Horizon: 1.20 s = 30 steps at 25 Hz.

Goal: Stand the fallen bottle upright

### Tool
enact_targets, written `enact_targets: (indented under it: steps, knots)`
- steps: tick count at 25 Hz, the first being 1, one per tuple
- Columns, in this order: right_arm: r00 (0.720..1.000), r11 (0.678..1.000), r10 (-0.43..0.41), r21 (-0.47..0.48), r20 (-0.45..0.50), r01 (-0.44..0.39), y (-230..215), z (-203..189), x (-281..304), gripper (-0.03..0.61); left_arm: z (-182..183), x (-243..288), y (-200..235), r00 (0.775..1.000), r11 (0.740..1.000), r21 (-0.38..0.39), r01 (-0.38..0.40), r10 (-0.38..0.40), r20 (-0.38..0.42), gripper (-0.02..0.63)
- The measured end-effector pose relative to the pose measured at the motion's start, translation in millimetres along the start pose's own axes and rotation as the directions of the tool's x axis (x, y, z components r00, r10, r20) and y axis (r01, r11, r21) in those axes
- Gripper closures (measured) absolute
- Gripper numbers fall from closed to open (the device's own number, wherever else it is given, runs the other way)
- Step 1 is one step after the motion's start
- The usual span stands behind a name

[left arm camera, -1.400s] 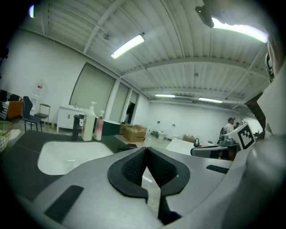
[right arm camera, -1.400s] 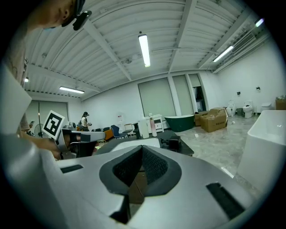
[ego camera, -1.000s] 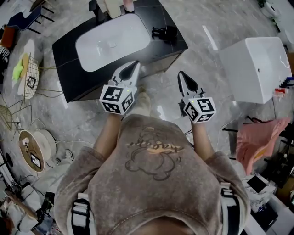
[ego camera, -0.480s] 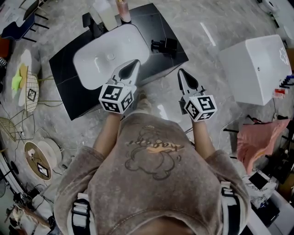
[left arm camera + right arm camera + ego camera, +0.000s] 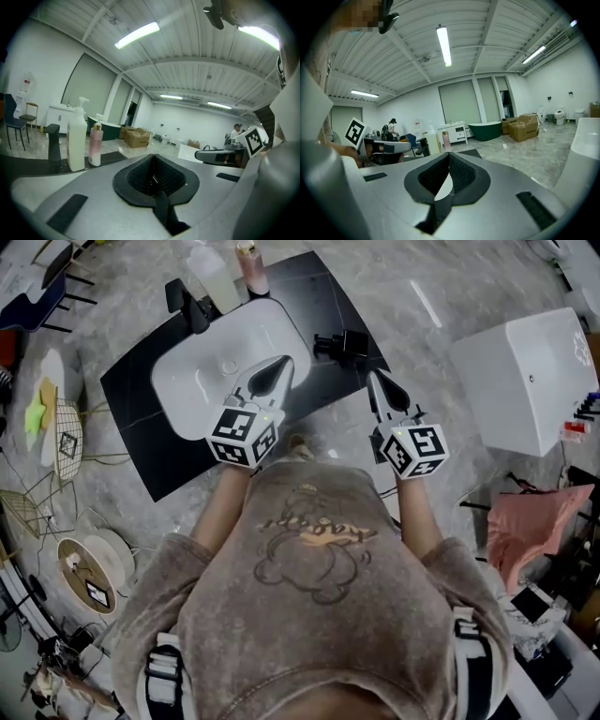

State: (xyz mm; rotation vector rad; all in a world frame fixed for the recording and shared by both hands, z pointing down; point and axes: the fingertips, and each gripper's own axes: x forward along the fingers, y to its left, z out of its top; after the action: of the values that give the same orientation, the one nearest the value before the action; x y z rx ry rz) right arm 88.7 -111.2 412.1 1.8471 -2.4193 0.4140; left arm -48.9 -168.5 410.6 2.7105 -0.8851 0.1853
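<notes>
A small dark bottle (image 5: 339, 345) lies on its side on the right part of the black counter (image 5: 141, 418), beside the white basin (image 5: 202, 362). My left gripper (image 5: 277, 365) is shut and empty, its tip over the basin's near right rim. My right gripper (image 5: 375, 378) is also shut and empty, just right of and nearer than the dark bottle. In the left gripper view my shut left gripper (image 5: 152, 180) faces a white pump bottle (image 5: 76, 136) and a pink bottle (image 5: 95, 146), both upright. The right gripper view shows only its shut gripper (image 5: 440, 185); the dark bottle is hidden there.
A black faucet (image 5: 187, 298) stands at the basin's far end by the white pump bottle (image 5: 212, 276) and pink bottle (image 5: 251, 263). A white cabinet (image 5: 525, 371) stands to the right, pink cloth (image 5: 530, 521) near it. Spools (image 5: 89, 559) and wire racks lie on the floor at left.
Both grippers have moved forward toward the counter. The left tip now reaches over the basin's rim and the right tip has come close to the dark bottle. Both stay shut.
</notes>
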Motion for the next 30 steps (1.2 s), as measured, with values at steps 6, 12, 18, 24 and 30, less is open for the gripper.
enact_targets:
  steps: [6, 12, 18, 24, 30]
  knots:
    - [1.0, 1.0, 0.018, 0.004, 0.012, -0.018, -5, 7, 12, 0.58, 4, 10, 8, 1.0, 1.0, -0.004, 0.001, -0.001, 0.001, 0.594]
    - [0.999, 0.999, 0.032, -0.013, 0.019, -0.032, -11, 17, 16, 0.58, 11, 14, 10, 1.0, 1.0, -0.007, -0.012, 0.012, 0.016, 0.594]
    - [0.997, 0.997, 0.08, -0.005, 0.022, -0.08, -18, 22, 22, 0.58, 13, 21, 9, 0.999, 0.999, -0.018, -0.041, 0.041, 0.021, 0.594]
    - [0.994, 0.994, 0.105, -0.01, 0.017, -0.104, -30, 24, 26, 0.578, 15, 30, 6, 0.997, 0.997, -0.02, -0.068, 0.069, 0.025, 0.594]
    - [0.992, 0.992, 0.128, -0.022, 0.004, -0.128, -37, 24, 31, 0.555, 14, 35, 4, 0.995, 0.995, -0.027, -0.093, 0.094, 0.035, 0.594]
